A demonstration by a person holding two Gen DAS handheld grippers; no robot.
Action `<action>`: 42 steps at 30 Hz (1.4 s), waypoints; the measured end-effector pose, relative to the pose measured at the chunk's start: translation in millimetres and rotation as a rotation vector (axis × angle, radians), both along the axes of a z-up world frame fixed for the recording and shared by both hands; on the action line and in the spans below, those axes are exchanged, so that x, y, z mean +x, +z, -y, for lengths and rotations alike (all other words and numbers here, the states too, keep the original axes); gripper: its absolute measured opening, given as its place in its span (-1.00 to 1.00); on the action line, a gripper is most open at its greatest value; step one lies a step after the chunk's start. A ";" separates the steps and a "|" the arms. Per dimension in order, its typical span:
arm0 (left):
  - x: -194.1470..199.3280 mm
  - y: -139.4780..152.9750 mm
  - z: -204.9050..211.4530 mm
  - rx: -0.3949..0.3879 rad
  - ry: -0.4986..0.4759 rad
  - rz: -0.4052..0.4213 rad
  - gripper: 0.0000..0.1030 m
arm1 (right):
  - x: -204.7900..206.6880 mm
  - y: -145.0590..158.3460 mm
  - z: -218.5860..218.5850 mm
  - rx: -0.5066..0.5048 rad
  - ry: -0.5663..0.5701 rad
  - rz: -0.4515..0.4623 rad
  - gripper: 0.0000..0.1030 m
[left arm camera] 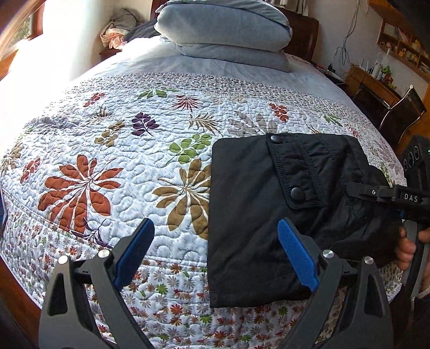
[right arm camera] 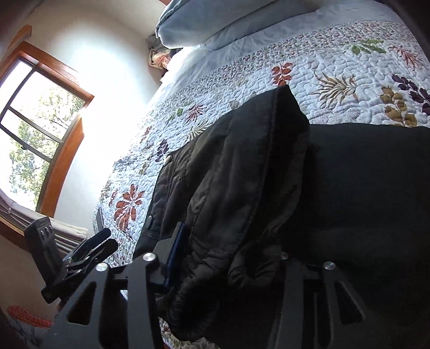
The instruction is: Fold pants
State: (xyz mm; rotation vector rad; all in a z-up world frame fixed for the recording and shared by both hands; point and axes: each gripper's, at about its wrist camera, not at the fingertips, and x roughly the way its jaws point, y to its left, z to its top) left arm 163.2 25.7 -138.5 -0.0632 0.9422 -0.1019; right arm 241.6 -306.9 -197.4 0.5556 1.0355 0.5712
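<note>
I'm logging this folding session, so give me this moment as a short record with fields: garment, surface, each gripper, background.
garment: black pants, folded into a compact stack, snap-flap pocket on top
surface: floral quilt on a bed, pants near its front edge
left gripper: open, holding nothing, right finger over the pants' near edge
right gripper: at the pants' right side, fabric bunched between its fingers; closure unclear
background: folded grey duvet at the bed's head

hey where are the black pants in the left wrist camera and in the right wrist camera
Left wrist view: the black pants lie folded at right of centre on the quilt, a snap-flap pocket on top.
Right wrist view: the pants fill the centre and right, bunched close to the lens between the jaws.
Shared landmark: the stacked blue-grey pillows at the head of the bed, top centre in both views.
</note>
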 end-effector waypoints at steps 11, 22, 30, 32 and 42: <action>-1.5 -14.1 -24.0 0.028 0.087 -0.071 0.85 | -14.8 60.4 -10.4 0.027 0.032 0.136 -0.43; -1.8 -13.1 -16.4 0.014 0.076 -0.088 0.85 | -34.7 96.2 27.8 0.044 -0.019 0.202 -0.44; 0.6 -12.2 17.3 0.022 0.009 -0.093 0.85 | -50.9 93.2 87.7 0.013 -0.117 0.191 -0.44; 1.1 -11.5 28.1 0.032 -0.015 -0.093 0.85 | -56.6 87.0 100.5 0.006 -0.139 0.179 -0.44; 1.1 -10.8 58.8 0.059 -0.072 -0.102 0.85 | -71.6 56.5 137.9 0.033 -0.211 0.130 -0.44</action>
